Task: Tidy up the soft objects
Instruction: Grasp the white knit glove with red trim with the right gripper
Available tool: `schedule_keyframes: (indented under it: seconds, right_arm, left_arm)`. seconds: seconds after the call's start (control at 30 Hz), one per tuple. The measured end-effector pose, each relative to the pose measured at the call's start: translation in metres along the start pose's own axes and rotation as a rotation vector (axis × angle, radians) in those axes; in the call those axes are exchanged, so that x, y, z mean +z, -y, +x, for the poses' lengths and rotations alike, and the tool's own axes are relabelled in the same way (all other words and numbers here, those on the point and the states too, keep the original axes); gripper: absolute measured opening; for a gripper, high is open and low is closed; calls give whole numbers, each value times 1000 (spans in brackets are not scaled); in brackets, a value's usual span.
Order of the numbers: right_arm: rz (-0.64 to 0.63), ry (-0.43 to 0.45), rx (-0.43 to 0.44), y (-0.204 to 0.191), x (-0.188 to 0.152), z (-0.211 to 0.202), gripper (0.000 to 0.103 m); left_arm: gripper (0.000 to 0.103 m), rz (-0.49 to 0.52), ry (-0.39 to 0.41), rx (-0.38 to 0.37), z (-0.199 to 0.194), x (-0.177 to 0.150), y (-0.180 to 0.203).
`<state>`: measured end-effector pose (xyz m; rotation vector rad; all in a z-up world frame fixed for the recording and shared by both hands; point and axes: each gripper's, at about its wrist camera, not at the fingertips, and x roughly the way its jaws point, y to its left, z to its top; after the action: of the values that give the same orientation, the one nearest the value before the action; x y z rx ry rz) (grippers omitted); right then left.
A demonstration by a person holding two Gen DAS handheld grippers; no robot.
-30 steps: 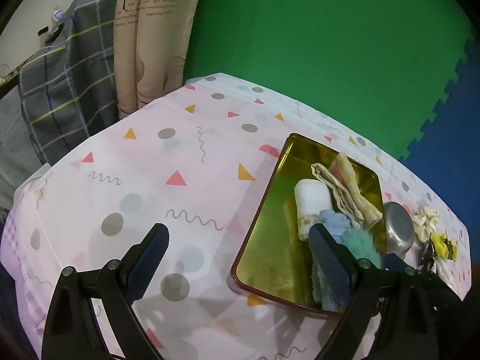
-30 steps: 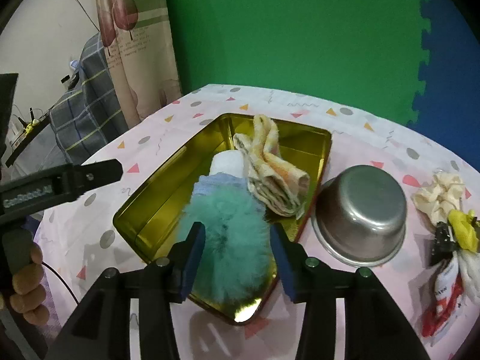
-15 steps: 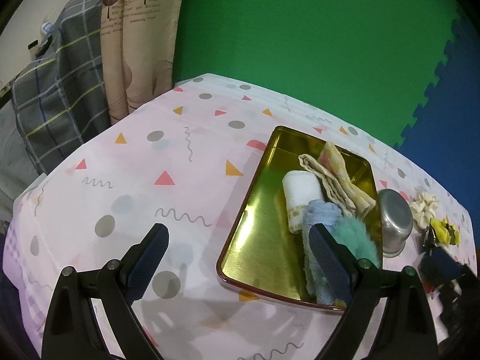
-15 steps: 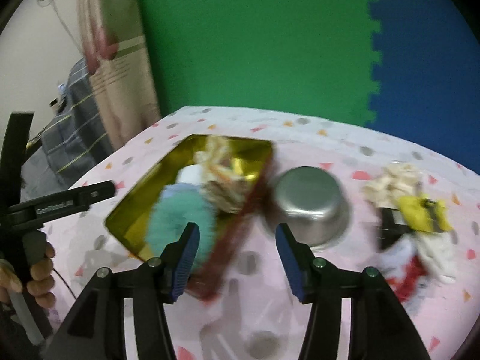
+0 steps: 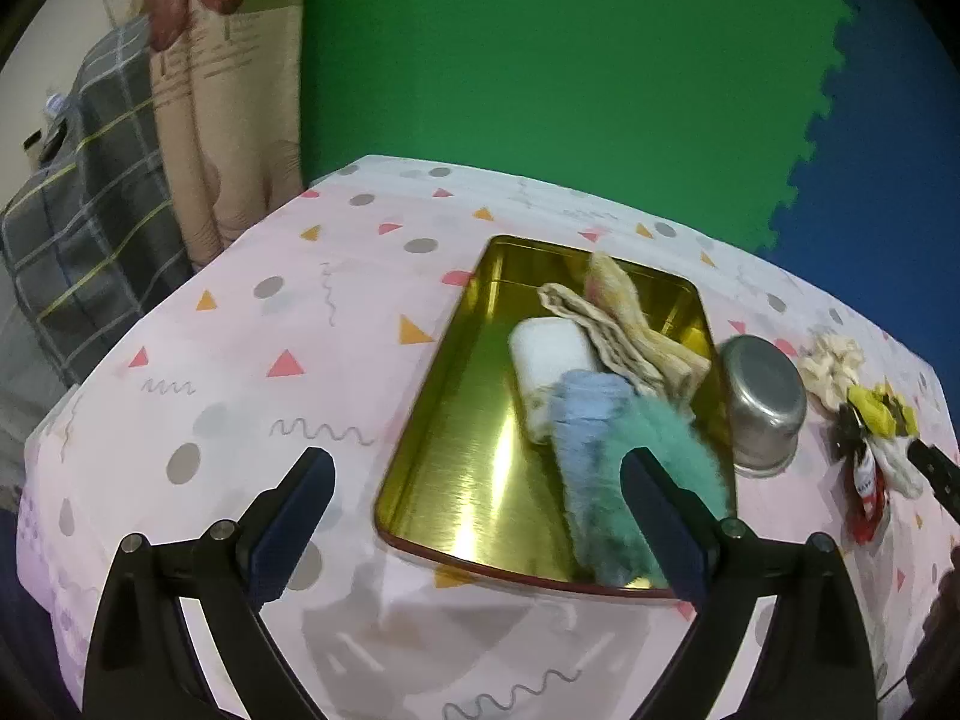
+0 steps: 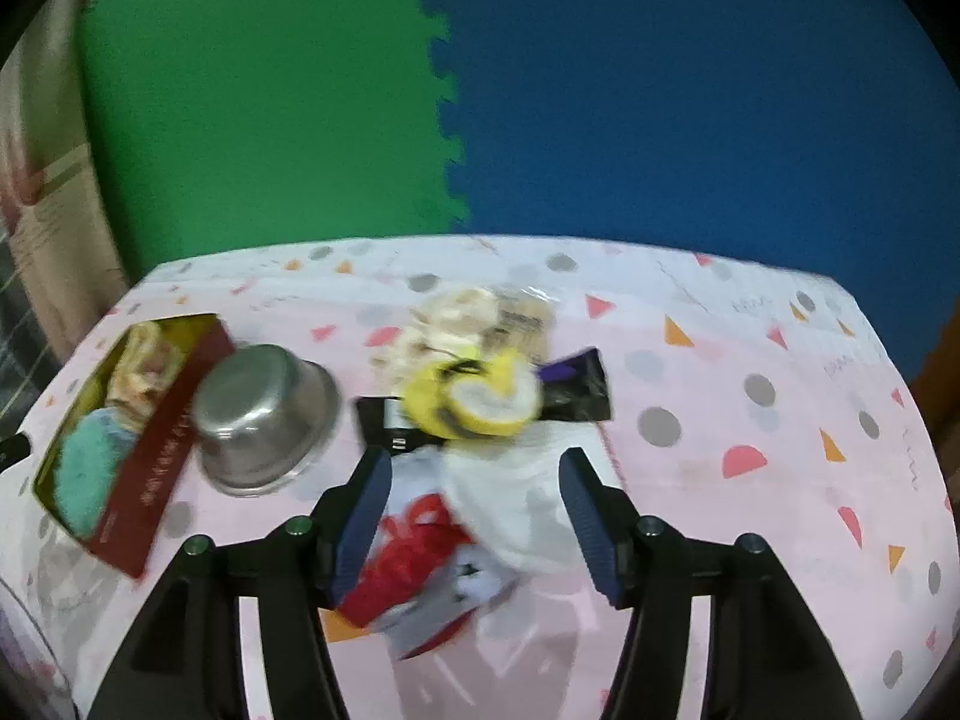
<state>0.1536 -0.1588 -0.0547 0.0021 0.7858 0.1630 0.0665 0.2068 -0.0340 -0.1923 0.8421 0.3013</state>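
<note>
Tray [image 5: 456,480]: towels, blue cloth and green fluffy piece [image 5: 654,480] already stowed. Pile [image 6: 480,480] of soft items lies beside the pot [image 6: 258,414]. Right gripper [image 6: 474,504]: jaws spread, just been opening, nothing pinched. Left gripper [image 5: 480,516]: spread, empty. Risk: the plastic packet may be snagged with the cloth.

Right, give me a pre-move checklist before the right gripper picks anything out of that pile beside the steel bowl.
1. Right gripper free: ok, its jaws have just been opening and hold nothing.
2. Gripper over the pile: ok, the white cloth lies below the jaws.
3. Target separable: cannot tell, the cloth, yellow plush and red packet overlap and are blurred.
4. Gold tray has space: ok, its left half is bare.
5. Steel bowl clear of the jaws: ok, off to the left.
6. Left gripper out of the way: ok, open and empty near the tray.
</note>
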Motion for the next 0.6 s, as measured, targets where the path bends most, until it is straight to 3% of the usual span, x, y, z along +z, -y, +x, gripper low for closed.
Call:
schedule_keyframes:
  seconds: [0.3, 0.6]
  right_arm:
    - [-72, -29, -88, -1, -1, 46, 61]
    - [-28, -37, -72, 34, -21, 46, 61]
  left_arm:
    - [96, 121, 32, -32, -5, -7, 27]
    - [96, 221, 22, -61, -2, -18, 55]
